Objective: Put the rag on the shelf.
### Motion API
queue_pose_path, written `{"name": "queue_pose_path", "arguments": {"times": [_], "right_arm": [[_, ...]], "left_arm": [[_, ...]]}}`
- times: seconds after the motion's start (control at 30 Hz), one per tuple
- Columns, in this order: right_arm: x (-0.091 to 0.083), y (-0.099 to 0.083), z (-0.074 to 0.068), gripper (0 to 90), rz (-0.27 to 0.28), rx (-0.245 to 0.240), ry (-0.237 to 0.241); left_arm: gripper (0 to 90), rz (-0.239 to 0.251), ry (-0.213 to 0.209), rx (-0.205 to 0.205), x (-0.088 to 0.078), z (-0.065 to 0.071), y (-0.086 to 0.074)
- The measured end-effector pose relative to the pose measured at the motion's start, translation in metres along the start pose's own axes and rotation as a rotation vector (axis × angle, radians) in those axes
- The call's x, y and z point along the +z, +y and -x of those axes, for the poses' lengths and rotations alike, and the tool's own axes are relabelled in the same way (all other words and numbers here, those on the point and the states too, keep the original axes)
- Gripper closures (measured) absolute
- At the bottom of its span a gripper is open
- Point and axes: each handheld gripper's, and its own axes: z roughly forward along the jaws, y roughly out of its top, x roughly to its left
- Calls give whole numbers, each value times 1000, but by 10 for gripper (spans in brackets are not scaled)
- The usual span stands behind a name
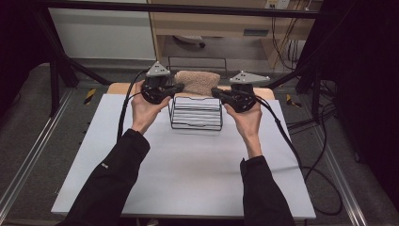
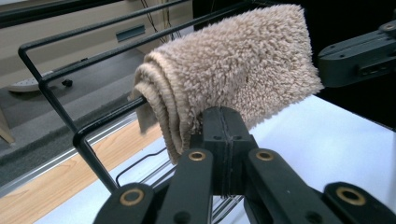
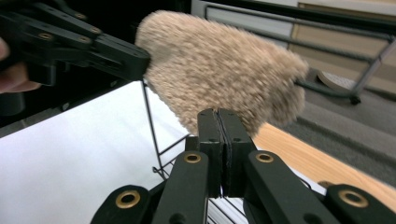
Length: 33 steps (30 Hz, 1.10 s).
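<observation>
White worktop down there, wood edge behind it, dark frame all round. Left gripper: jaws pressed flat together, no gap, their tips right up against the lower edge of the towel; whether any pile is caught between them, cannot tell. Right gripper: same story, jaws closed tight, tips at the towel's underside, blurred fluff just above them. From above, left gripper and right gripper sit at either end of the towel, one per side, each pointing inward. And the towel: beige, fluffy, folded into a thick roll, draped over the back top bar of the rack. That's a black wire rack, standing at the far middle of the worktop, white slats showing inside. Black sleeves come in from the bottom, hands wrapped round both grippers, cables trailing off left and right.
</observation>
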Motion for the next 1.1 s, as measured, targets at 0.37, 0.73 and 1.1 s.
{"name": "queue_pose_path", "arguments": {"times": [0.37,0.73,1.1], "right_arm": [[8,-4,5,875,18,-1,-44],[-13,-3,0,749,43,-11,-25],[-35,-14,-6,530,49,25,1]], "left_arm": [[893,8,-5,-18,6,-3,-3],[729,7,-12,-13,-10,2,-7],[521,-34,1,-18,-32,4,-30]]}}
